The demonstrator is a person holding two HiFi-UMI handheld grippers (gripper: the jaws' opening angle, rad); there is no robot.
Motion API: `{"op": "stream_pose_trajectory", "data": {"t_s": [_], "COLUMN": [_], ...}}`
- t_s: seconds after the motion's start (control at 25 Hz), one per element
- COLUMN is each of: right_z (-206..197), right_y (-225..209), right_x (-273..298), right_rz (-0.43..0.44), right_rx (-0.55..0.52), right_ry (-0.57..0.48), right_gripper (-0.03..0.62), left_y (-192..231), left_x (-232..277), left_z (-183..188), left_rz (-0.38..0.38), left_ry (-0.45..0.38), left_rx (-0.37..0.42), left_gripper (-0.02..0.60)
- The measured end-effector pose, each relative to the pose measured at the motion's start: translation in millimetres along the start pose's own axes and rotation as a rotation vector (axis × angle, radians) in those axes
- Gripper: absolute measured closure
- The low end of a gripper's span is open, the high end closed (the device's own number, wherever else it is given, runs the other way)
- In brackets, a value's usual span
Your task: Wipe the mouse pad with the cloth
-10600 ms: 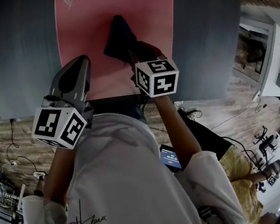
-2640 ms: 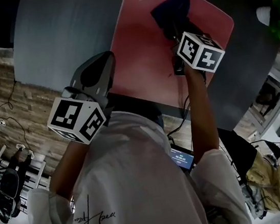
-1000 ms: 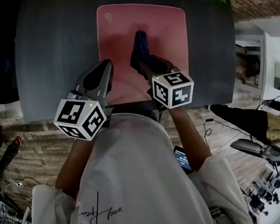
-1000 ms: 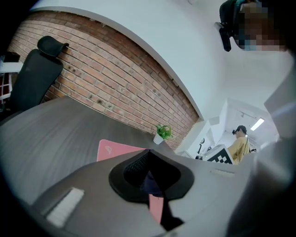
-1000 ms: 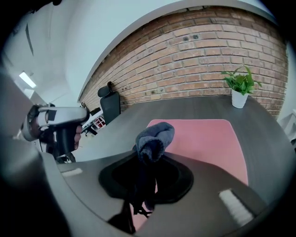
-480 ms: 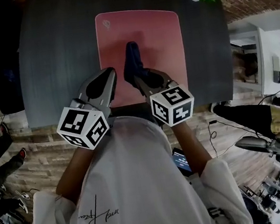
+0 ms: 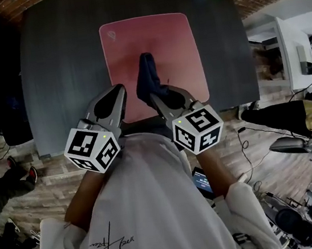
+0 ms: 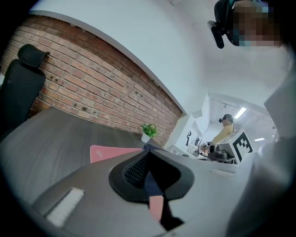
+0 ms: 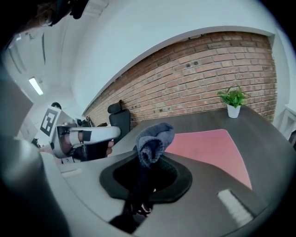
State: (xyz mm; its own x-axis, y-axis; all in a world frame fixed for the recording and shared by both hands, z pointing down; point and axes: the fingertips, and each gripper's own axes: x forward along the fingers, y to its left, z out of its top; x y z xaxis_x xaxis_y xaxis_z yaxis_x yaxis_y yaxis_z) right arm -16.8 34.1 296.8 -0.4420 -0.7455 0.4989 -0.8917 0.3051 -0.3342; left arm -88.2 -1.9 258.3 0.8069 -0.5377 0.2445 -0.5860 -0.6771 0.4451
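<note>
Cloth (image 7: 146, 77) is bunched in the clamped jaws of the right claw (image 7: 153, 95), sitting on the near middle of the pink pad (image 7: 158, 37). From that claw the pad runs straight ahead, its long side pointing away from the person. Most of its surface lies forward of the cloth, so I'd say the next stroke pushes outward. Just beside, the left claw (image 7: 120, 90) hangs at the pad's near left corner, jaws together on nothing.
</note>
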Motion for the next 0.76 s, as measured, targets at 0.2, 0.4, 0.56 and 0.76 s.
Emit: {"op": "stream_pose_trajectory", "data": {"t_s": [0.2, 0.4, 0.56, 0.76], "right_z": [-2, -4, -4, -2], "right_y": [4, 16, 16, 12], "right_x": [-14, -18, -23, -24], "right_rz": [0.022, 0.047, 0.042, 0.021], "right_rx": [0.065, 0.068, 0.071, 0.07], "right_ry": [-0.021, -0.024, -0.019, -0.013], "right_gripper": [0.537, 0.537, 0.537, 0.537], "left_y": [-7, -7, -10, -3], "left_x": [-4, -7, -8, -10], "left_z": [-2, -5, -7, -4], "left_rz": [-0.018, -0.023, -0.03, -0.021], "left_ry": [0.006, 0.02, 0.016, 0.014], "left_rx": [0.017, 0.031, 0.029, 0.014], "left_gripper": [0.571, 0.571, 0.569, 0.569]}}
